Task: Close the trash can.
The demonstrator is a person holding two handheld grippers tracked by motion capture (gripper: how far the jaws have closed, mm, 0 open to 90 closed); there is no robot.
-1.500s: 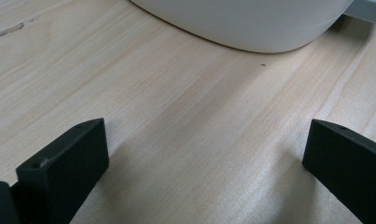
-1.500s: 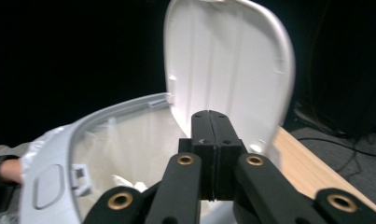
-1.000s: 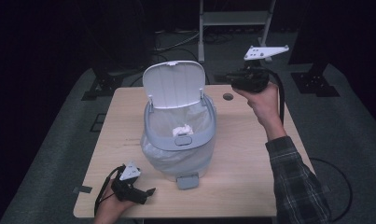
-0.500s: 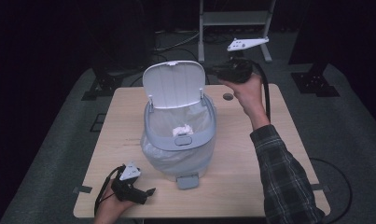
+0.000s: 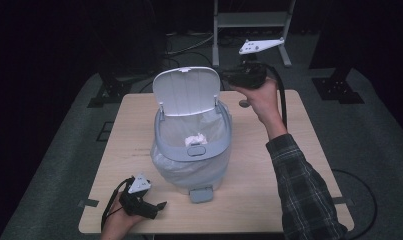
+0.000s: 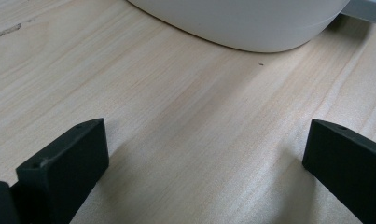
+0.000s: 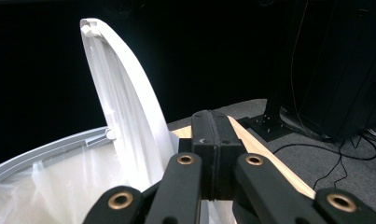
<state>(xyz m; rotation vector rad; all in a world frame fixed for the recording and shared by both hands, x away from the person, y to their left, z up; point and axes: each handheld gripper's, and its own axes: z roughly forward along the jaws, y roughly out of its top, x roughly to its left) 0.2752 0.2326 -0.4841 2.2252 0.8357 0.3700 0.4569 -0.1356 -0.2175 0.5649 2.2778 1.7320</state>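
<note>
Your right gripper point(image 5: 228, 76), jaws pressed together and empty, sits just beside the upright lid's point(image 5: 187, 91) far right edge on the bin point(image 5: 189, 150) at the table's point(image 5: 289, 190) centre; closing the lid looks to be the step in hand, calling for a push toward you. Compared with a second ago, that gripper has shifted left toward the lid. Your left gripper point(image 6: 199, 154) rests spread and empty at the near left.
</note>
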